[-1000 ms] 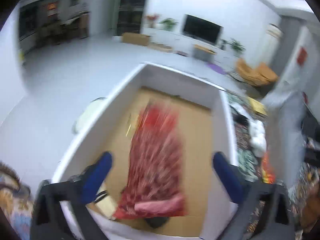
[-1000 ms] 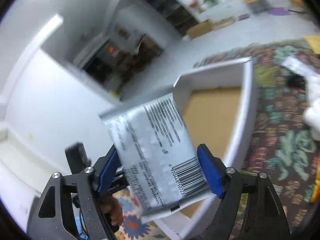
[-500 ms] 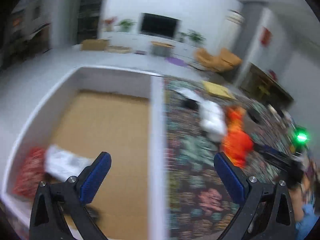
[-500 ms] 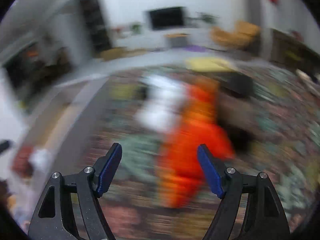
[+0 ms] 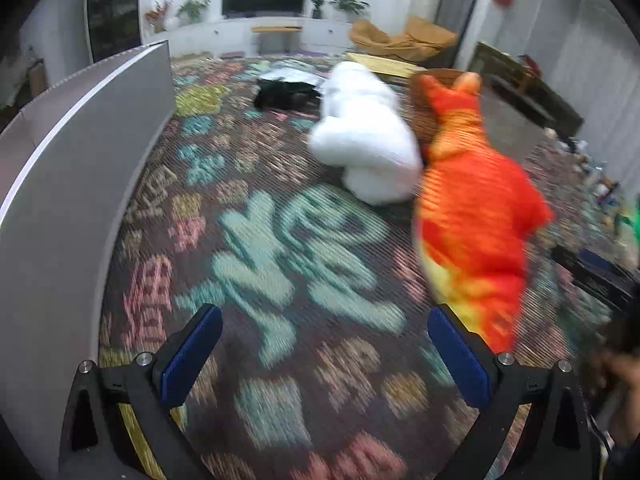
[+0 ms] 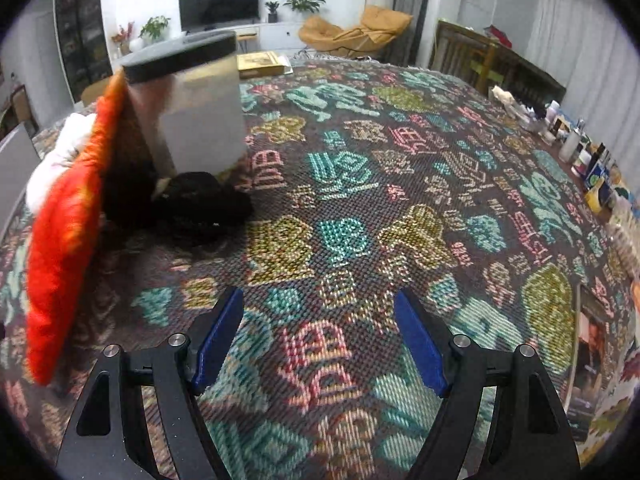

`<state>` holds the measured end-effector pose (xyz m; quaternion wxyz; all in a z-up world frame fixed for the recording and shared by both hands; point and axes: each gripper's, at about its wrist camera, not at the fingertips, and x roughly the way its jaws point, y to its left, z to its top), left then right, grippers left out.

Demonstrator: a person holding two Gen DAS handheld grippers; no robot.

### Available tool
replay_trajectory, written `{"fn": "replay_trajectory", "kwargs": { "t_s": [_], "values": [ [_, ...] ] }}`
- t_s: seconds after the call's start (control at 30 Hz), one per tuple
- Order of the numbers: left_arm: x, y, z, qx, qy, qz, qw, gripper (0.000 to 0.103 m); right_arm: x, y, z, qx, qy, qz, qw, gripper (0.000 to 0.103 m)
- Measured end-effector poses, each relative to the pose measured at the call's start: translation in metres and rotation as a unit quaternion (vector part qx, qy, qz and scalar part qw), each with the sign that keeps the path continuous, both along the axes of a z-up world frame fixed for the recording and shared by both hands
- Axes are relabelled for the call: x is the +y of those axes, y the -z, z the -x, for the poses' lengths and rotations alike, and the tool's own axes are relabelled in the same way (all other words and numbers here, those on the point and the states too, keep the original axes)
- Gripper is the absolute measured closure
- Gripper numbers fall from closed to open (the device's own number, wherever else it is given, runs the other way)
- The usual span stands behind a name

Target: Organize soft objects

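An orange plush toy (image 5: 476,208) lies on the patterned cloth, with a white plush (image 5: 364,136) touching its left side. A black soft item (image 5: 280,94) lies farther back. My left gripper (image 5: 324,344) is open and empty above bare cloth, and the orange plush is just beyond its right finger (image 5: 456,352). In the right wrist view the orange plush (image 6: 68,232) stands at the far left, the white plush (image 6: 60,148) behind it. A black soft heap (image 6: 200,204) sits beside them. My right gripper (image 6: 320,336) is open and empty over bare cloth, to the right of these.
The white box's wall (image 5: 80,140) rises along the left. A grey container with a black lid (image 6: 196,112) stands behind the black heap. Bottles and small items (image 6: 576,148) crowd the cloth's right edge. A flat yellow box (image 6: 260,62) lies at the back. A person's hand (image 5: 616,368) shows low right.
A second ago the right gripper held a silvery packet over the box; now it is empty. Both grippers have swung away from the box, to the right and down, over the cloth near the plush toys.
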<state>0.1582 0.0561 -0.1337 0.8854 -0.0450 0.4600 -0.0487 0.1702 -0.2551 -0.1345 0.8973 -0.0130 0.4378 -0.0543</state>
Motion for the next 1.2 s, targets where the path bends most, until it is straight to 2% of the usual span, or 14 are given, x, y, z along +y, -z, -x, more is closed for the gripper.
{"fn": "replay_trajectory", "kwargs": {
  "t_s": [0.07, 0.17, 0.27, 0.47, 0.63, 1.2],
  "values": [
    [0.002, 0.006, -0.013, -0.007, -0.002, -0.019, 0.9998, 0.001, -0.002, 0.005, -0.001, -0.001, 0.005, -0.010, 1.000, 0.022],
    [0.002, 0.020, -0.028, 0.006, 0.001, -0.045, 0.9990, 0.001, -0.008, 0.004, -0.004, -0.002, 0.014, -0.027, 1.000, 0.021],
    [-0.003, 0.024, -0.028, -0.006, 0.002, -0.064, 0.9980, 0.000, -0.006, 0.004, -0.003, -0.001, 0.013, -0.024, 1.000, 0.020],
    [-0.001, 0.025, -0.032, -0.009, 0.000, -0.060, 0.9981, 0.000, -0.006, 0.003, -0.003, -0.001, 0.032, -0.008, 0.999, 0.014],
    [-0.002, 0.024, -0.029, -0.009, 0.001, -0.060, 0.9982, 0.000, -0.014, 0.006, -0.004, 0.004, 0.045, -0.036, 0.998, 0.009],
    [-0.002, 0.024, -0.029, -0.009, 0.001, -0.060, 0.9982, 0.000, -0.016, 0.005, -0.004, 0.005, 0.045, -0.033, 0.998, 0.009]
  ]
}}
